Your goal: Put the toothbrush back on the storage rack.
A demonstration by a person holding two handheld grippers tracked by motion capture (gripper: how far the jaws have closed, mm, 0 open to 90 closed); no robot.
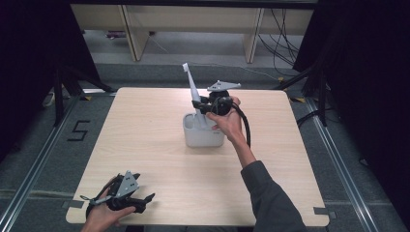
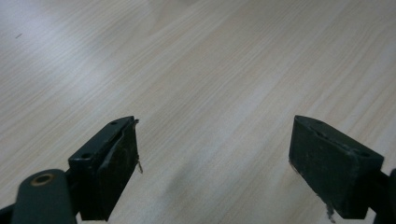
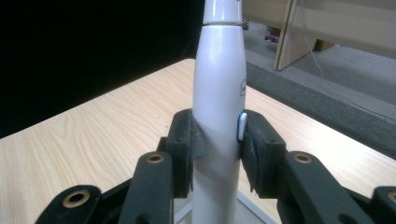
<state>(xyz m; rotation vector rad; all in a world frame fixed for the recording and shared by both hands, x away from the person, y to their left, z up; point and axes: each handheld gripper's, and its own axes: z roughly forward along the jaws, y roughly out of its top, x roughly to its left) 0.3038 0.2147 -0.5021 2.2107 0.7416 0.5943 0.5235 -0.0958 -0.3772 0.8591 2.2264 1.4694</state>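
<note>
The right gripper (image 1: 202, 105) is clamped on a white plastic electric toothbrush (image 1: 192, 89), its two black jaws pressing the smooth handle from either side; in the right gripper view the toothbrush (image 3: 218, 93) stands upright between the pads, a small pale button on its body touching the right-hand pad. The person's right hand (image 1: 227, 121) grips the tool from behind, the forearm in a dark grey sleeve (image 1: 270, 198) reaching up from the near edge of the tabletop toward its middle, a black cable looping down beside the wrist. The toothbrush leans slightly, brush head uppermost, its lower end inside a white rounded rectangular plastic holder (image 1: 203, 135) that stands near the centre of the tabletop, a little toward the far edge.

The left gripper (image 1: 145, 200) rests low at the near left corner of the tabletop, held by the left hand (image 1: 104, 215), well apart from the holder. Its jaws stand wide apart with nothing between them; the left gripper (image 2: 212, 158) view looks along them at bare wood grain.

Nothing else lies on the light wooden tabletop (image 1: 145, 140). Around it is grey carpeted floor (image 1: 38, 159) with a black mark shaped like the number 5 (image 1: 77, 130) to the left, metal floor rails, black curtains at both sides, and pale wooden furniture legs (image 1: 133, 34) with trailing cables beyond the far edge
</note>
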